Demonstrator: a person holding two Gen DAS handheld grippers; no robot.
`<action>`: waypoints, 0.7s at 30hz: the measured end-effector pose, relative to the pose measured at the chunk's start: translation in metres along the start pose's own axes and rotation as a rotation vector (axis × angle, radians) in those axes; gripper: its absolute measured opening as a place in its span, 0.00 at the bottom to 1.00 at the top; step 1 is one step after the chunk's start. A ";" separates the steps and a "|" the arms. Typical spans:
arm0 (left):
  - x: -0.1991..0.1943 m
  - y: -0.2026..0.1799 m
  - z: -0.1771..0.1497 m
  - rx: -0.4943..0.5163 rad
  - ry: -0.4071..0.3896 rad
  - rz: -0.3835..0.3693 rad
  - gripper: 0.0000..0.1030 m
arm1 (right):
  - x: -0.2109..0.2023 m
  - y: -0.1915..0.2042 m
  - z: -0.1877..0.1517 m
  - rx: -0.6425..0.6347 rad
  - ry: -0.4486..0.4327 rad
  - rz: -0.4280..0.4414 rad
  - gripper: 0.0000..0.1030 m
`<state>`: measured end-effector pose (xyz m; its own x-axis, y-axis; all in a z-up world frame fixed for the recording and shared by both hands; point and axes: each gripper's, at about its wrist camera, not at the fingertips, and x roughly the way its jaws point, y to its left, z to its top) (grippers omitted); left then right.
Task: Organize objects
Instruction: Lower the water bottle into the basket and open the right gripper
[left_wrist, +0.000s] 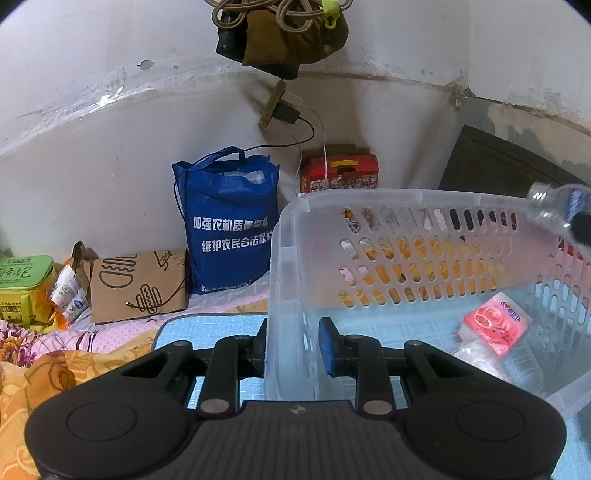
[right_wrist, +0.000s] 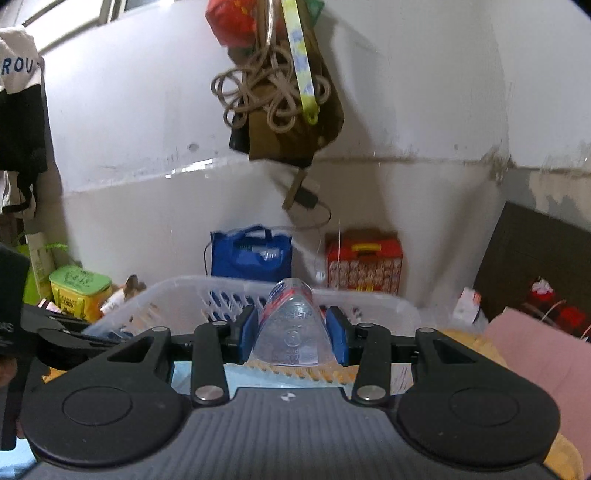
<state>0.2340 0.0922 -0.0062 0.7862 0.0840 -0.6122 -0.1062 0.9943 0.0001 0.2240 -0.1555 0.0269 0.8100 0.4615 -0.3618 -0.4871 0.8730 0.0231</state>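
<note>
Bottle cut off at right edge

The left black plastic two-finger tool has a ribbed grey-black housing bearing a small white mark, two round raised discs on rounded side lobes, and linkage arms pinned with silver screws. Blue rubber pads face its fingertips. The right black plastic two-finger tool looks the same.
</note>
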 end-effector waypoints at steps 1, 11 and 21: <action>0.000 0.000 0.000 0.001 -0.001 -0.001 0.30 | 0.001 0.000 -0.001 -0.002 0.004 -0.002 0.44; 0.001 0.000 0.000 0.003 0.000 -0.003 0.30 | 0.006 -0.001 -0.002 -0.008 0.027 -0.005 0.44; 0.000 0.000 -0.001 0.005 0.000 -0.004 0.30 | 0.000 0.003 0.000 -0.032 -0.018 -0.014 0.96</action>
<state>0.2335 0.0922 -0.0067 0.7864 0.0803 -0.6125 -0.1003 0.9950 0.0017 0.2229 -0.1530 0.0273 0.8223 0.4523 -0.3454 -0.4859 0.8740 -0.0122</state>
